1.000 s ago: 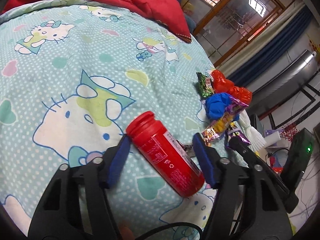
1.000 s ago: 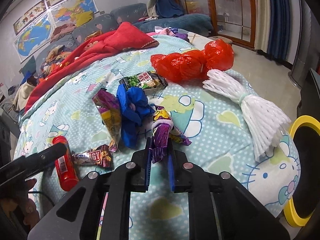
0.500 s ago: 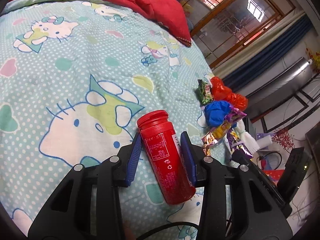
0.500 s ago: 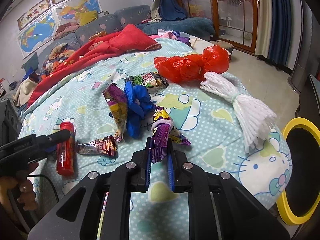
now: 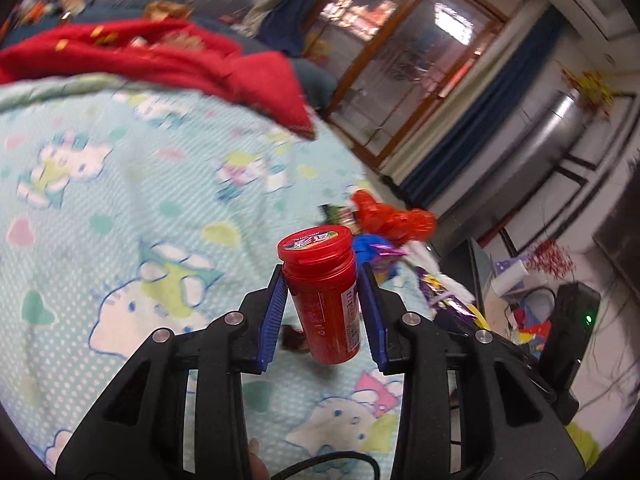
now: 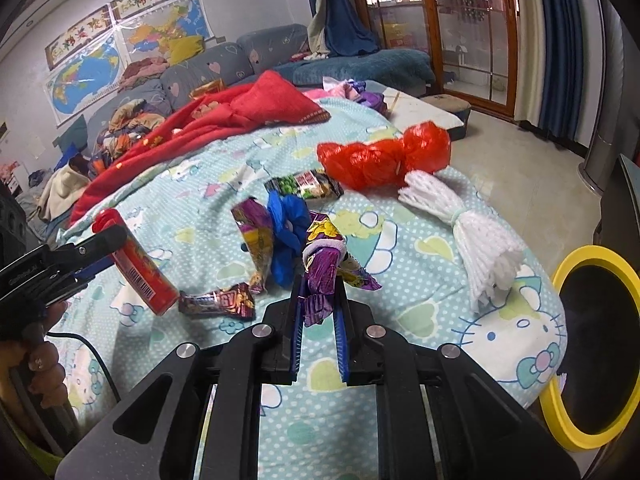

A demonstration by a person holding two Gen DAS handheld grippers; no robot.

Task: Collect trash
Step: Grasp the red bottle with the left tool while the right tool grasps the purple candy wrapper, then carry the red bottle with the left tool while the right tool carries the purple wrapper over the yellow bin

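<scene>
The left gripper (image 5: pixel 323 280), jaws closing, pinches a red capped bottle (image 5: pixel 325 293) clear above the cartoon-cat bedsheet (image 5: pixel 120 208); the right gripper (image 6: pixel 319 300) clamps a purple snack wrapper (image 6: pixel 320 276); beyond lie a blue bag (image 6: pixel 286 224) and a red bag (image 6: pixel 384 158).

Glossy plastic bottle (image 5: pixel 324 296), cotton bedsheet (image 5: pixel 120 208)

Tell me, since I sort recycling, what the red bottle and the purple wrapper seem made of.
Red bottle: probably glossy hard plastic, judging by its moulded ribbed cap and printed label. Purple wrapper: seemingly thin metallised plastic film; it is crinkled, shiny and reflective.
</scene>
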